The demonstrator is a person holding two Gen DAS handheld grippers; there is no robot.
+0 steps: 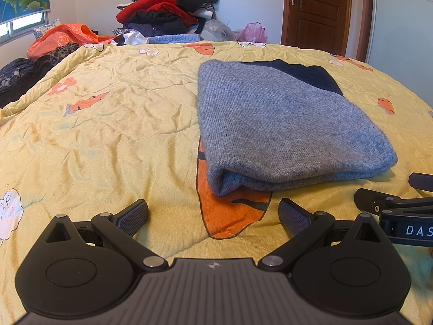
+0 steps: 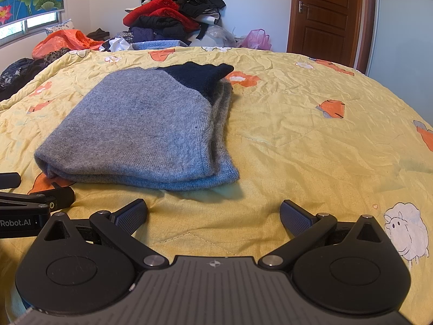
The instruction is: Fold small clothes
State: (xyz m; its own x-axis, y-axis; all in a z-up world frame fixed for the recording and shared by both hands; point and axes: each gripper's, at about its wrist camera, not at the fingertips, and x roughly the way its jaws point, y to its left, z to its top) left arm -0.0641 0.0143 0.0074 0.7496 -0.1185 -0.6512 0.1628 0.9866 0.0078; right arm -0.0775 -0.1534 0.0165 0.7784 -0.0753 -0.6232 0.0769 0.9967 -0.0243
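Fingers of both the left gripper (image 1: 213, 215) and right gripper (image 2: 213, 214) are spread wide and empty, just short of the folded grey sweater (image 1: 273, 124) on the yellow quilt (image 1: 108, 124). Any further fold should pinch both near corners evenly. Only the right view exposes the stacked layer edges and navy panel (image 2: 200, 78) fully.

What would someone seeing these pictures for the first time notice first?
A folded grey knit sweater with a navy part lies mid-bed on a yellow cartoon-print quilt. Behind the bed, a tall clothes pile with a red garment stands against the wall. Both hand-held grippers are open, empty.
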